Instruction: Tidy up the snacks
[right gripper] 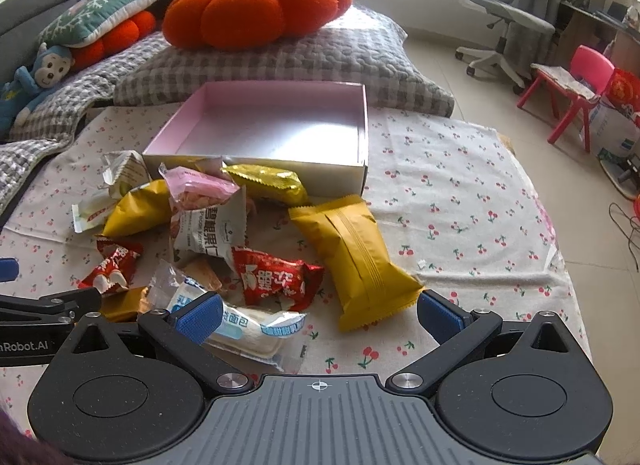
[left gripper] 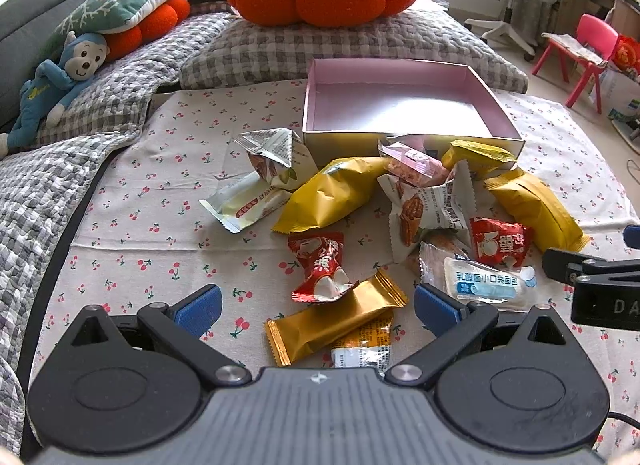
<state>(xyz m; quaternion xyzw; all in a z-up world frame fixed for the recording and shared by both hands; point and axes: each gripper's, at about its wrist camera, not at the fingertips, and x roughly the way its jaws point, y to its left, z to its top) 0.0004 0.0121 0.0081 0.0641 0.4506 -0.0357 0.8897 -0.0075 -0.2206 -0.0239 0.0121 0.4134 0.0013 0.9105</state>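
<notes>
Two tools, left tool (left gripper: 316, 309) and right tool (right gripper: 318, 315), both spread wide, empty; two red snack packets (left gripper: 320, 265); one pink box (left gripper: 316, 105).

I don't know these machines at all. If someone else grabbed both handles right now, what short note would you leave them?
Left tool: open, holding nothing, hovering over a gold bar wrapper.
Right tool: open, holding nothing, above the clear bread packet and yellow pouch.
Pink box: nothing inside it.
Snacks: all loose in a pile on the cherry-print cloth, in front of the box.
Done: nothing packed yet.
Left: move every snack into the box.
</notes>
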